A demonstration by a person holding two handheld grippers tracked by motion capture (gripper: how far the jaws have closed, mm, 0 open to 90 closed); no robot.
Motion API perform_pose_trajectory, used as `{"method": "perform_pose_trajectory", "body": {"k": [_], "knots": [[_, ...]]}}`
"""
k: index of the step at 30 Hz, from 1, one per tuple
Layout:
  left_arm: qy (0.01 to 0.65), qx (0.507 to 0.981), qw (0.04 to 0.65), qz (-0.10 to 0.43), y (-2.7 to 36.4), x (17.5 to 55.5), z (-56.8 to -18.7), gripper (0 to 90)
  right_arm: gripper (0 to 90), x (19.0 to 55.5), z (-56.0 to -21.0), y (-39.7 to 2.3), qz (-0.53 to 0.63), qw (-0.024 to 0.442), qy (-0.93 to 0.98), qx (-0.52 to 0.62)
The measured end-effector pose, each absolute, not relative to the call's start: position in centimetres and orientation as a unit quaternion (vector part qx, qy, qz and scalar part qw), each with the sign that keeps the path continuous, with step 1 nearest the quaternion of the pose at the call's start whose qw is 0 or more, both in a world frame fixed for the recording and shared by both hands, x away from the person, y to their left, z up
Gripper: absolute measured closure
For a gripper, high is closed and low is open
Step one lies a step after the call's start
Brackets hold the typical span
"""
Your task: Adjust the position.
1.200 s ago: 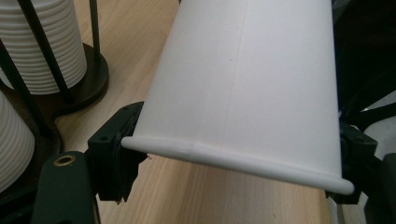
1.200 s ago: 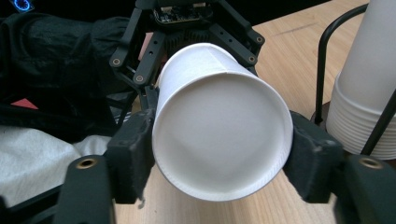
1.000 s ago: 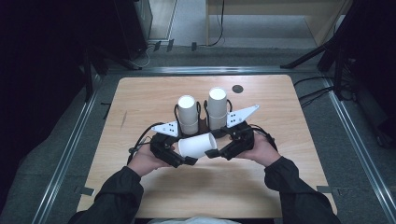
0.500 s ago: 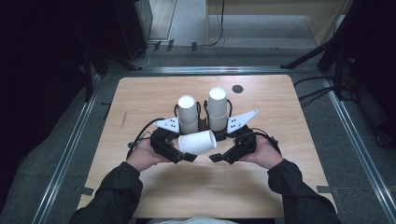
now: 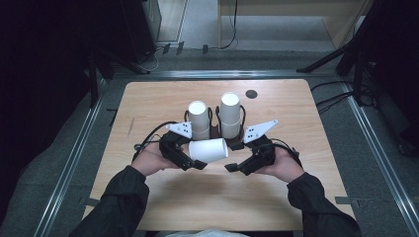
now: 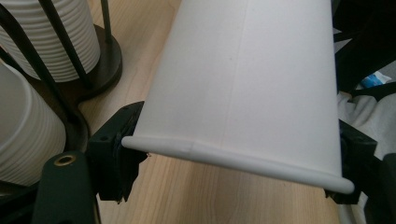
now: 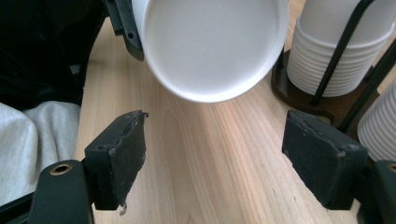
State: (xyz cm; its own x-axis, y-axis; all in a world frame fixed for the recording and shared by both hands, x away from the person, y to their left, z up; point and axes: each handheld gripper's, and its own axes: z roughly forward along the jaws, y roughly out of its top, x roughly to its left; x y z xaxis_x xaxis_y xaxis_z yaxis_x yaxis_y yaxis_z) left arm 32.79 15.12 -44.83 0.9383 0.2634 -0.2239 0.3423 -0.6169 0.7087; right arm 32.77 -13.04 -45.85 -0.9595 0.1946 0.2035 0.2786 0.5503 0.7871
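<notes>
Left gripper [image 5: 196,164] pinches a white paper cup [image 5: 208,150] sideways.
Smooth tapered cup, rolled rim; right gripper [image 5: 231,168] spread, empty, facing its mouth; ribbed cup stacks [image 5: 230,114] behind on wood table [image 5: 148,103].

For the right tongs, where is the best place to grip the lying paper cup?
Probably the closed narrow end of the paper cup, coming from its right. It lies level in the left tongs, clamped near the rim, base facing the open right tongs.

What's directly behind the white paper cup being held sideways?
Behind the white paper cup stand two stacks of white cups in a dark wire holder. The cup covers the holder's front base.
</notes>
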Motion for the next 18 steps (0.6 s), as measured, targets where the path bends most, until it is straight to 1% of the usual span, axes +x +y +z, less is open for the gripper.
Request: {"method": "perform_pose_trajectory", "body": {"k": [4,8,18], "knots": [[0.165,0.904,0.39,-0.051,14.9,33.1,-44.8,21.0,21.8,32.5,-46.0,-13.3,-0.448,0.042,-0.882,-0.14],[0.156,0.909,0.382,-0.065,14.4,33.4,-44.9,21.1,21.8,32.4,-46.1,-13.5,-0.447,0.037,-0.882,-0.142],[0.139,0.929,0.337,-0.065,13.0,33.8,-45.6,21.2,21.8,32.0,-46.3,-14.0,-0.436,0.026,-0.887,-0.148]]}}
